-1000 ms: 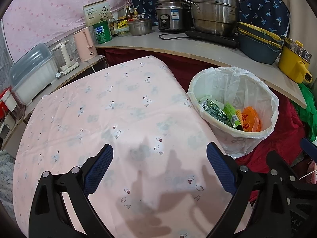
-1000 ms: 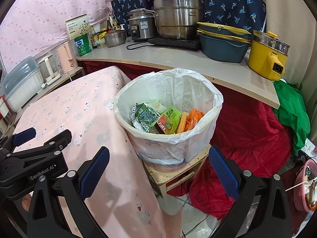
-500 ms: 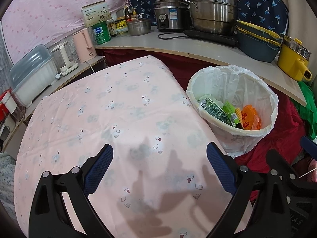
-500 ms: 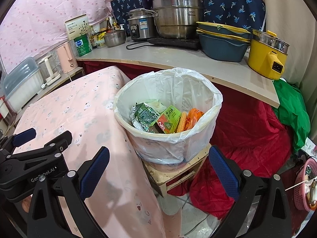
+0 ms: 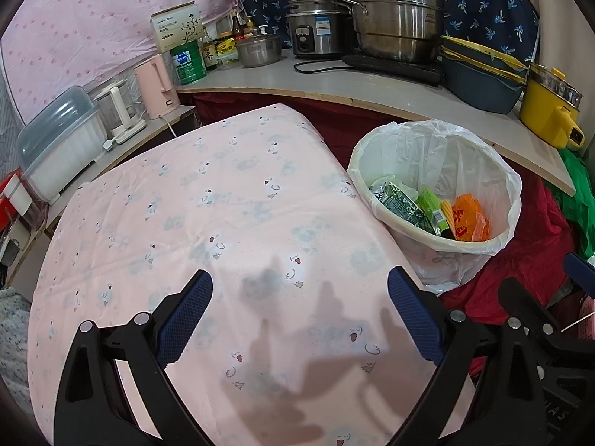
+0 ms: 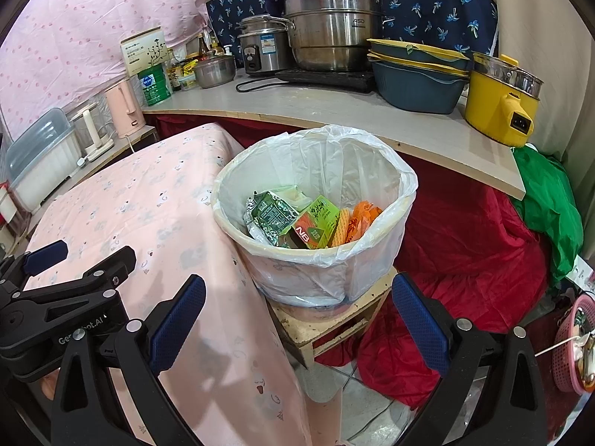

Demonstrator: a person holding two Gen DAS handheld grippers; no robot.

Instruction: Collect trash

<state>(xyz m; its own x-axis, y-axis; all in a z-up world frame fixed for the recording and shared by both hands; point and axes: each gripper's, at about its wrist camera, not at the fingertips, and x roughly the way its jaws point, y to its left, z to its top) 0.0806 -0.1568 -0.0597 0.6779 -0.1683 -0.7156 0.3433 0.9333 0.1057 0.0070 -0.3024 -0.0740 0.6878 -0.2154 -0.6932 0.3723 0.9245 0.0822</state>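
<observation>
The white-lined trash bin (image 6: 316,260) stood upright, mouth up, on a wooden stool (image 6: 334,325) beside the pink-clothed bench (image 5: 223,204), wrappers (image 6: 297,219) inside, while the left gripper (image 5: 299,312) and right gripper (image 6: 297,316) hung with jaws apart, empty.

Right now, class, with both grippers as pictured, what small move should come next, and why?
Probably none but drawing back: both the left gripper and right gripper are open and empty, the wrappers lie in the lined bin, and no trash shows on the pink tablecloth.
</observation>
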